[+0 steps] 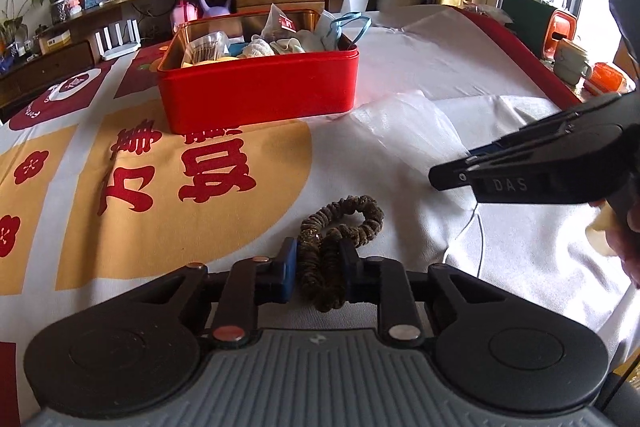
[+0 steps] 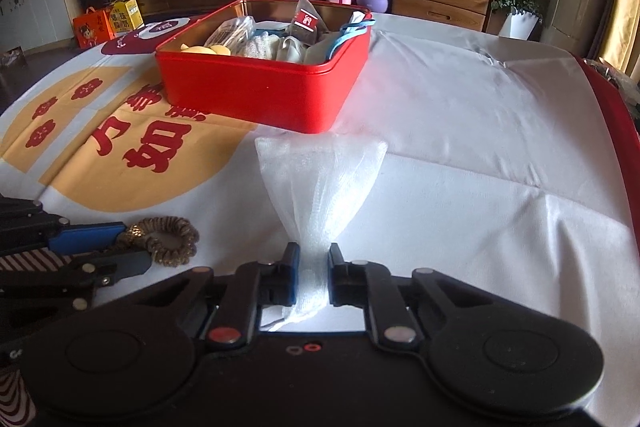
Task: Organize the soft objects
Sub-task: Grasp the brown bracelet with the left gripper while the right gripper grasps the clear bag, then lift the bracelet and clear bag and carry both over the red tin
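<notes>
Our left tool (image 1: 318,263) pinches the brown scrunchie (image 1: 340,227) on the table (image 1: 440,67). Our right tool (image 2: 314,267) pinches the white foam sheet (image 2: 320,179), which fans toward the red tin (image 2: 260,95) of soft items.

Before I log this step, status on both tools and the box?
Left tool shut on brown scrunchie. Right tool shut on white foam sheet. Red box ahead, open, path unobstructed.
</notes>
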